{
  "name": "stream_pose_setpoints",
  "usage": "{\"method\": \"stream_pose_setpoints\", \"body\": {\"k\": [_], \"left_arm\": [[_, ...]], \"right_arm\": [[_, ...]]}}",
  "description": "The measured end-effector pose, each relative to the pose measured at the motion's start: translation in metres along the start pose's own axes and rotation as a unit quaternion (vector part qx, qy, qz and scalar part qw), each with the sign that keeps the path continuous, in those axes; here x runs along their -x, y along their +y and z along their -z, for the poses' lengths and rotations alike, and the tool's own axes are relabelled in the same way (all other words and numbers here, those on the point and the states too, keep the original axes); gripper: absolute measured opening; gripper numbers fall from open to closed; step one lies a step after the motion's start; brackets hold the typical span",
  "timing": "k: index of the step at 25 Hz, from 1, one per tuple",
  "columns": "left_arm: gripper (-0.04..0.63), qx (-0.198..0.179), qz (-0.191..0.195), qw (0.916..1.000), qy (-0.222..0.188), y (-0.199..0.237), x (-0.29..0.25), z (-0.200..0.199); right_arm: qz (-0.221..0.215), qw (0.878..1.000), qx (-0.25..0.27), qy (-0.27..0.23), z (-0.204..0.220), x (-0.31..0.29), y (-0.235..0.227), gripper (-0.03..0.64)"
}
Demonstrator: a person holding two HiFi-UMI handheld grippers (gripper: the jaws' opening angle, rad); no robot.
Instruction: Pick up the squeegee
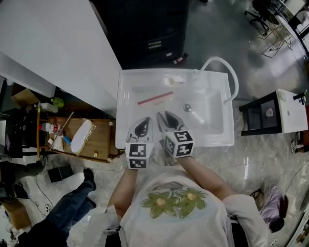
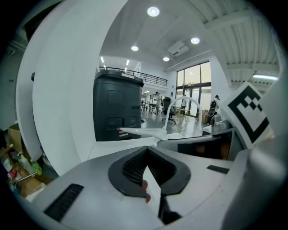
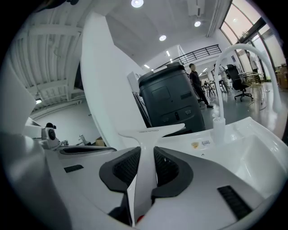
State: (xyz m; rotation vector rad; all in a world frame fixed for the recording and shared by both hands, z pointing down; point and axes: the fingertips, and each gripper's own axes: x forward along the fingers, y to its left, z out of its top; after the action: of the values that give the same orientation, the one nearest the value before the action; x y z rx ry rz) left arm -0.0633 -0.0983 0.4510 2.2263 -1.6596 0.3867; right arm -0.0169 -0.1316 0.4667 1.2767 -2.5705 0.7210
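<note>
Closest in the head view is the person's pale shirt (image 1: 171, 202), printed with two green flowers. Beyond it stands a white moulded plastic sink (image 1: 212, 141), deep and square-cornered, with a metal drain (image 1: 187, 107) in its bottom and a white arched faucet (image 1: 227, 67) at its far right corner. It sits on a glossy, marbled grey floor (image 1: 270, 154). On its far side is a dark grey cabinet (image 1: 149, 34). To the left are a plain white wall panel (image 1: 53, 43) and a low wooden cart (image 1: 99, 140) crowded with bottles. A black-and-white side unit (image 1: 285, 111) stands to the right. The room is an open hall with round ceiling lights (image 2: 153, 11) and tall windows (image 2: 193, 90).

The right gripper (image 3: 146, 157) has its ribbed black pads closed partway, clamped on the smooth white handle of the squeegee (image 3: 150, 131), which it holds above the basin. The T-shaped head of the squeegee points to the far side, and its red blade edge shows from above. The left gripper (image 2: 146, 155), just left of it, has its pads together at the tips with nothing between them.
</note>
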Motion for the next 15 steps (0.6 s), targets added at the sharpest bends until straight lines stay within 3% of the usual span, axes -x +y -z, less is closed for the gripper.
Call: {"method": "stream_pose_setpoints", "body": {"k": [15], "left_arm": [[0.009,0.005,0.004,1.0,-0.005,-0.045,0.022,0.014]], "right_arm": [[-0.008,0.999,0.032,-0.01,0.014,0.055,0.003,0.094]]}}
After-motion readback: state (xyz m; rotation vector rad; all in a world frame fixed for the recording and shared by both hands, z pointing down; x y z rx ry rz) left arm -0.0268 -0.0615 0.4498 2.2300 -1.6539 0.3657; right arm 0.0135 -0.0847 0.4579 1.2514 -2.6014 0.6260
